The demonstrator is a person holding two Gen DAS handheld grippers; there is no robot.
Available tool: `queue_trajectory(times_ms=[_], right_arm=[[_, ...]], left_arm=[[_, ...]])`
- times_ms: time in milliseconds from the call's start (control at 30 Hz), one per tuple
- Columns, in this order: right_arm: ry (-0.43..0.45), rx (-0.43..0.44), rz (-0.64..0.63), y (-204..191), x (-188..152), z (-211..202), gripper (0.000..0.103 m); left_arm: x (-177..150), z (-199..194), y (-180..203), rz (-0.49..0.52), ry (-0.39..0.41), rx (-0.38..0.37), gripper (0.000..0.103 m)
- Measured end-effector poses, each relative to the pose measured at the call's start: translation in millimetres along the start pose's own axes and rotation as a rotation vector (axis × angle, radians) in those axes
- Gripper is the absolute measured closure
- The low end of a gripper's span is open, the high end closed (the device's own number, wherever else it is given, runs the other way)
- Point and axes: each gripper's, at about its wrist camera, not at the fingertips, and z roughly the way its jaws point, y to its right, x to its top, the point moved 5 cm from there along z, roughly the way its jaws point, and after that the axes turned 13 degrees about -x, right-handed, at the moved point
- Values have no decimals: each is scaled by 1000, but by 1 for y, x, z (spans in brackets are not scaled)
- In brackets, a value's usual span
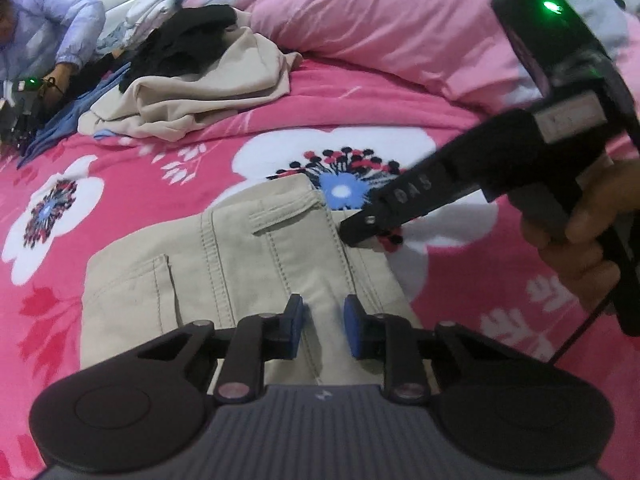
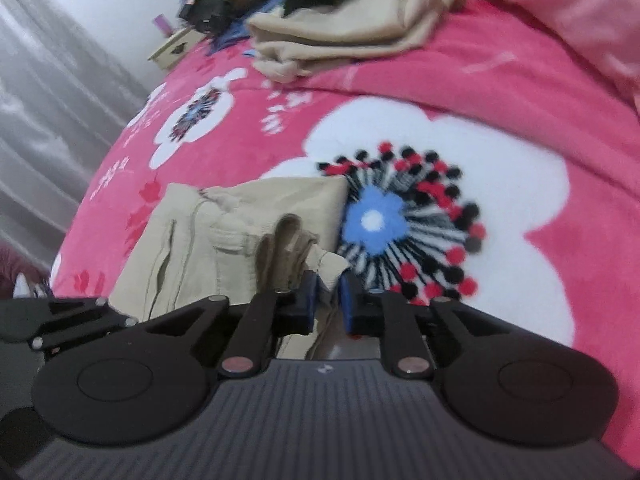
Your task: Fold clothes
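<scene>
Folded beige trousers (image 1: 240, 264) with pocket flaps lie on the pink flowered blanket (image 1: 132, 168). My left gripper (image 1: 324, 320) sits at their near edge, and the cloth bunches up between its blue pads (image 1: 354, 328), so it is shut on the fabric. Seen from the left wrist, my right gripper (image 1: 360, 236) reaches in from the right, tips at the trousers' right edge. From its own camera, the right gripper (image 2: 327, 300) is shut on a raised corner of the beige trousers (image 2: 256, 216), which stands up in folds just ahead of the pads.
A heap of beige cloth (image 1: 200, 88) and black garments (image 1: 188, 40) lies at the back left, beside a person's sleeve (image 1: 64, 24) and another gripper device. A pink duvet (image 1: 380, 20) bulks at the back. The bed's left edge meets a grey curtain (image 2: 48, 100).
</scene>
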Motion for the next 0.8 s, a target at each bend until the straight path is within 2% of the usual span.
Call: queue_trajectory(times_ms=[33,67,100,133,167,200,300,433,633,700,800], right_arm=[[-12,14,35,3,-1,3,70],[-12,26,51,4,-1,4,70],[-5,29,48,3,-2,4,71],[4,28,33,1,-2,4,77],[14,23,4,-2,-3,3,90],[28,17,-20,-6,-2,0,97],[101,-21,-118,-23,-1,-12,98],[189,-53,-248,-43,1,-25,98],[225,85,-178,-44,25,-20,98],[236,125,-172,-46,34,-14,98],[204,162,-118,-36,40,5,98]], left_arm=[[1,2,2,5,-4,5,54],[1,5,3,5,-6,8,52],[1,7,4,1,3,15,53],[0,8,5,-3,17,27,58],[-1,8,6,-8,33,43,62],[-2,7,5,-21,47,55,66],[-3,3,2,-52,84,78,78],[0,-11,-8,-127,145,53,83],[10,-36,-15,-149,225,52,85],[11,-37,-18,-162,236,52,85],[11,-29,-21,-183,228,39,85]])
